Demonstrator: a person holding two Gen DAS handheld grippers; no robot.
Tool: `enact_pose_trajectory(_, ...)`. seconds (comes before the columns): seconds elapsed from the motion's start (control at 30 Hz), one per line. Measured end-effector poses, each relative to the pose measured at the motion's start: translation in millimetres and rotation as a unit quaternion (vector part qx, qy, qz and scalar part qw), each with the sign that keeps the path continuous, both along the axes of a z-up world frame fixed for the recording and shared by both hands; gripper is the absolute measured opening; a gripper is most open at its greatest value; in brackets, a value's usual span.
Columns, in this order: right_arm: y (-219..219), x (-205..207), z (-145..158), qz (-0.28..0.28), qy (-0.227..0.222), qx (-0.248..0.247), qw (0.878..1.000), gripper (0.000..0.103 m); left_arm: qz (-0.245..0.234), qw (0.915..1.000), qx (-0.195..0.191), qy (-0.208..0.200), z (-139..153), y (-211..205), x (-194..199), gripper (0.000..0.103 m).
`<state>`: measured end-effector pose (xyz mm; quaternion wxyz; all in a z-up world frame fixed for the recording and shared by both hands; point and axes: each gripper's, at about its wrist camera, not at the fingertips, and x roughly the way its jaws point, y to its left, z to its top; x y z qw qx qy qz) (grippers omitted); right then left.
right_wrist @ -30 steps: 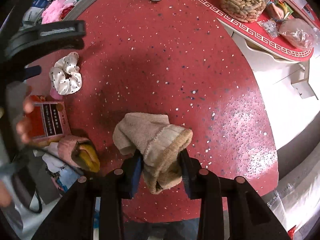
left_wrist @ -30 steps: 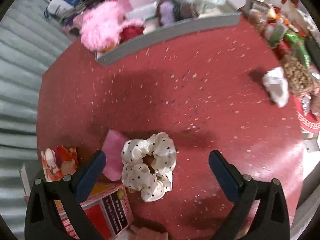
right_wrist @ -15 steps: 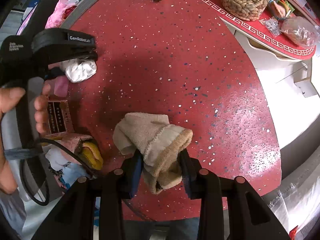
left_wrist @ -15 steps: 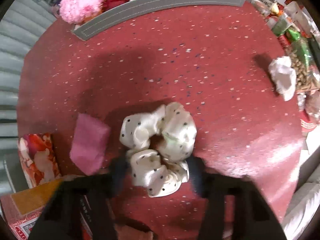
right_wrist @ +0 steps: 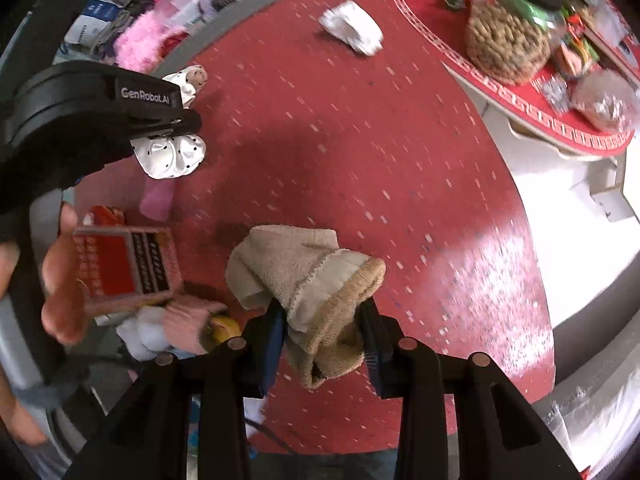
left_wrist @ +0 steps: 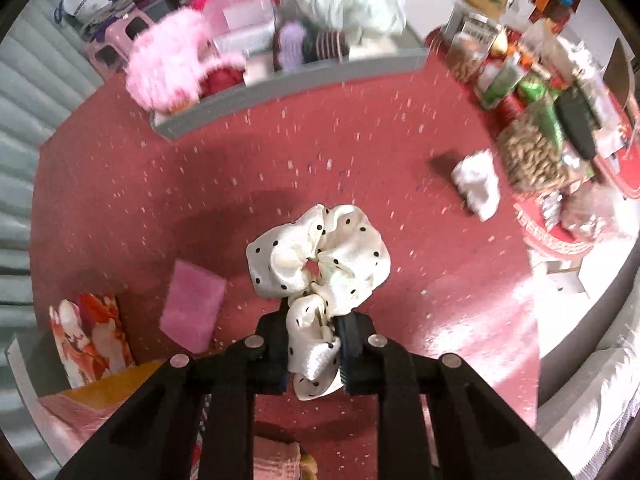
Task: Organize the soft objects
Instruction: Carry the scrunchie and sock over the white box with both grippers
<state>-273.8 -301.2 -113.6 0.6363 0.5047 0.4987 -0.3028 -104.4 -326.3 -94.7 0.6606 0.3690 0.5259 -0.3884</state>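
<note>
Both tongs loaded, clear of the red table [left_wrist: 400,168].
My left gripper [left_wrist: 313,354] pinches the dotted scrunchie [left_wrist: 320,256], my right gripper [right_wrist: 323,340] clamps the beige sock [right_wrist: 308,276]; both probably head for the grey tray [left_wrist: 288,92] of soft things.

Matte black left gripper [left_wrist: 313,354] with angular linkage arms, round silver pivot pins and ribbed finger pads; white "GenRobot.AI" lettering on its housing, grey handle below. Same black build on right gripper [right_wrist: 322,344], pads seemingly dark blue.
</note>
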Motion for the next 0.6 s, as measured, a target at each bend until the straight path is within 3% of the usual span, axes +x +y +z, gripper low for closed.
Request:
enact_pose_trajectory(0.23,-10,39,33,0.014,-0.024,-0.024,0.999,0.037,0.026,0.9988,-0.041,-0.001,48,5,34,0.019)
enact_pose_trajectory(0.6,-4,118,74,0.048,-0.047,-0.059,0.996,0.037,0.109,0.9893,-0.097,0.014,90,55,112,0.019)
